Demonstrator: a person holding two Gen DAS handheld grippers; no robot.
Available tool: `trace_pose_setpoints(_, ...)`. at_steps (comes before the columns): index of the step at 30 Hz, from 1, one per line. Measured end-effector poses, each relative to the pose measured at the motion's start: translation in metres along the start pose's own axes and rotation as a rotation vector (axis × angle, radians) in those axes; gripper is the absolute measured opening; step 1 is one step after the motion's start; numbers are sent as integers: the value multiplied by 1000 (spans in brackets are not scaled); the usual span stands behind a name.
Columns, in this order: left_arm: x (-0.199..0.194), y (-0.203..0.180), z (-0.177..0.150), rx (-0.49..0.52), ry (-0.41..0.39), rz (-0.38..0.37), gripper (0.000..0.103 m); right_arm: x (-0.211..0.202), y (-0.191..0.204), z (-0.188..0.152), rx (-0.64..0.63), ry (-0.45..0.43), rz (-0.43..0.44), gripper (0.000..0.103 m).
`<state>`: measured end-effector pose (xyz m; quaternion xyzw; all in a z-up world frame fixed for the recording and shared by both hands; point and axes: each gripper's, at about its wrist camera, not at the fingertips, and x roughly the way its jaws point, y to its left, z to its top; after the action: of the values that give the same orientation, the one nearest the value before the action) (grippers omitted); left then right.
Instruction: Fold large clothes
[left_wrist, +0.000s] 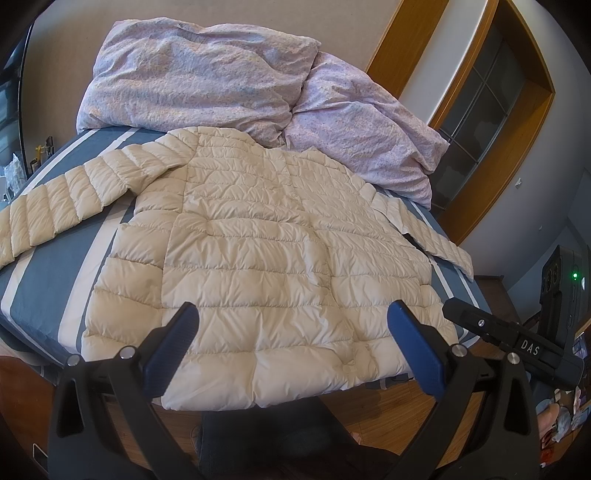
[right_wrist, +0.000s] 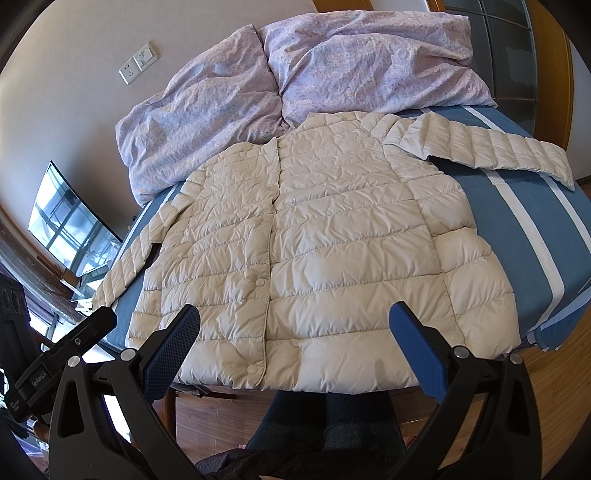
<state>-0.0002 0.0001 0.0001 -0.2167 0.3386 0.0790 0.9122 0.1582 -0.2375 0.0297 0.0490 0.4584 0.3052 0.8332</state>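
Left gripper (left_wrist: 293, 332): black plastic frame, triangular cut-outs in the arms, silver round screws at the pivots, blue textured pads (left_wrist: 417, 350). Right gripper (right_wrist: 295, 332): same build; its housing reads "DAS" in the left wrist view. Person's legs (right_wrist: 332, 424): dark trousers.

Home bedroom: blue-and-white striped bed (right_wrist: 517, 206), crumpled lilac floral duvet (right_wrist: 332, 62) at its head, wood-framed window (left_wrist: 476, 92) beside it.
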Motion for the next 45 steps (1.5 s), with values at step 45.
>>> trace_pose_setpoints(45,177,44,82,129,146,430,101,65,-291,157,419,-95,-585,102)
